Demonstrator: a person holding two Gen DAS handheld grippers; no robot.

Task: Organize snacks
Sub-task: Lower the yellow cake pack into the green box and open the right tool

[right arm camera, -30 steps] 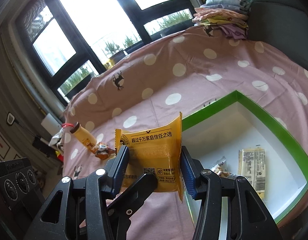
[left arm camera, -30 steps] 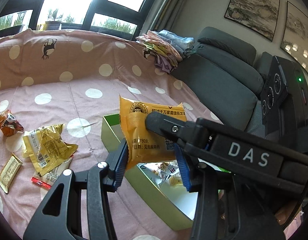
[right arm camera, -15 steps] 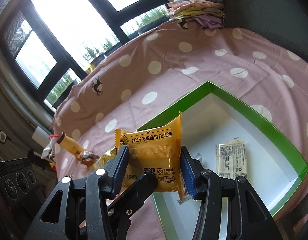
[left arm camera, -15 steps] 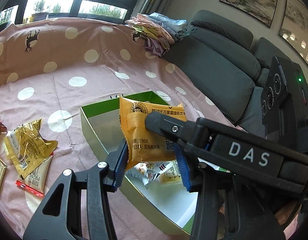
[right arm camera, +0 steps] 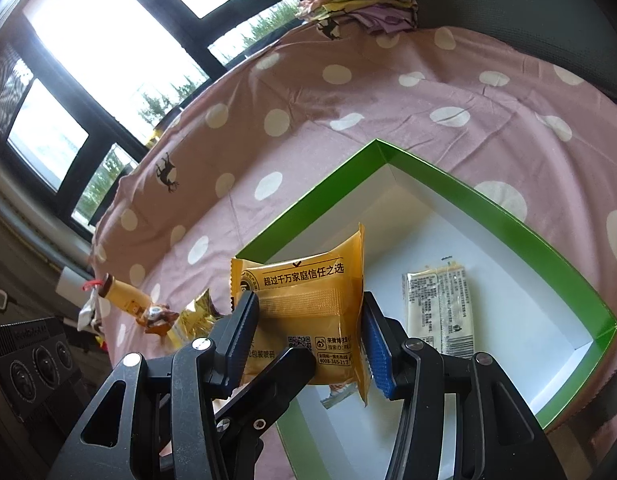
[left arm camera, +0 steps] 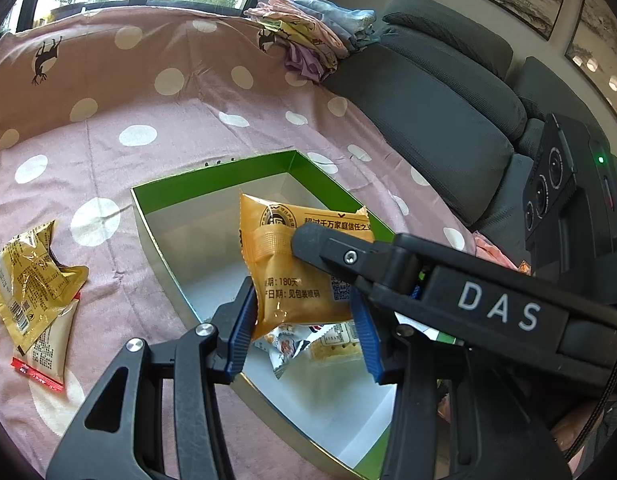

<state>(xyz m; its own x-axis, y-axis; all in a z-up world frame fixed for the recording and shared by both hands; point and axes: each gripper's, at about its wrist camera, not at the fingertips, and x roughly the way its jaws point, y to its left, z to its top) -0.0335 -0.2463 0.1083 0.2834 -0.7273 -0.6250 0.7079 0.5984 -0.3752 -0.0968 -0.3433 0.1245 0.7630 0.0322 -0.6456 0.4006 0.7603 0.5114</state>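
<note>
Since a second back both my hands have carried the packet across and down, so the green box now sits right under it instead of off to the side; loose wrappers have slid toward the left edge of the left view.

Nearest first: orange snack packet (left arm camera: pixel 296 280) is clamped between the pads of my left gripper (left arm camera: pixel 302 330), and from the other side between the pads of my right gripper (right arm camera: pixel 308 334); both pairs of jaws are closed on the same packet, neither on anything else; one right finger (left arm camera: pixel 328 246) crosses the packet's face in the left view. Packet stands on edge, long axis roughly upright, sealed fin edge at the right pad in the right view; it hangs above the box, not touching floor or wall as far as I can tell.

Directly below: green box (right arm camera: pixel 548 236), open top, white floor; a few snacks already lie in it, a pale twin-stick pack (right arm camera: pixel 438 308) toward the far right, small wrappers (left arm camera: pixel 308 344) just under the packet.

So the move is straight down; near wall is close under my fingers, far corner has open floor; I'd judge that both grips must let go together or the packet twists.

Beyond: polka-dot cloth (left arm camera: pixel 148 92), loose gold wrappers (left arm camera: pixel 28 280) left of the box, folded clothes (left arm camera: pixel 308 36), grey sofa (left arm camera: pixel 440 92).
</note>
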